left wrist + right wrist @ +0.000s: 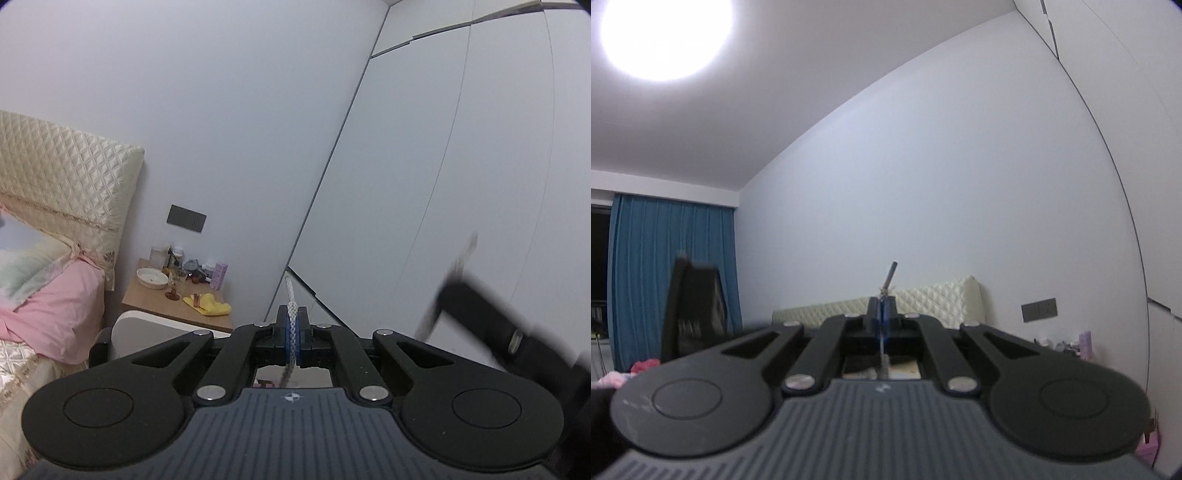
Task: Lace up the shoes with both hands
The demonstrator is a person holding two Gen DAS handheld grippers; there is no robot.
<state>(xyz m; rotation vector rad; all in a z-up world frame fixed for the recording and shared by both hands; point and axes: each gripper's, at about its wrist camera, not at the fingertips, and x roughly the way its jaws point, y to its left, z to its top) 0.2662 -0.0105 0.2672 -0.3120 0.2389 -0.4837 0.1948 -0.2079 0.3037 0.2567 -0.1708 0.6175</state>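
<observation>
No shoe shows in either view. In the left wrist view my left gripper [293, 314] is shut on a white-and-blue braided shoelace [291, 325], whose end [289, 290] pokes out past the pads. At the right of that view my right gripper [448, 291] is a dark blur with a streak of lace [428, 325] across its tip. In the right wrist view my right gripper [882, 308] is shut on the lace, and the lace's grey tip [890, 273] sticks up above the fingers. A dark blurred shape [694, 302] at the left looks like my left gripper.
A bed with pink bedding [55, 306] and a quilted cream headboard [62, 177] lies to the left. A nightstand [177, 302] beside it carries a bowl, jars and a yellow cloth. White wardrobe doors [424, 166] fill the right. A blue curtain [657, 266] hangs at the far left.
</observation>
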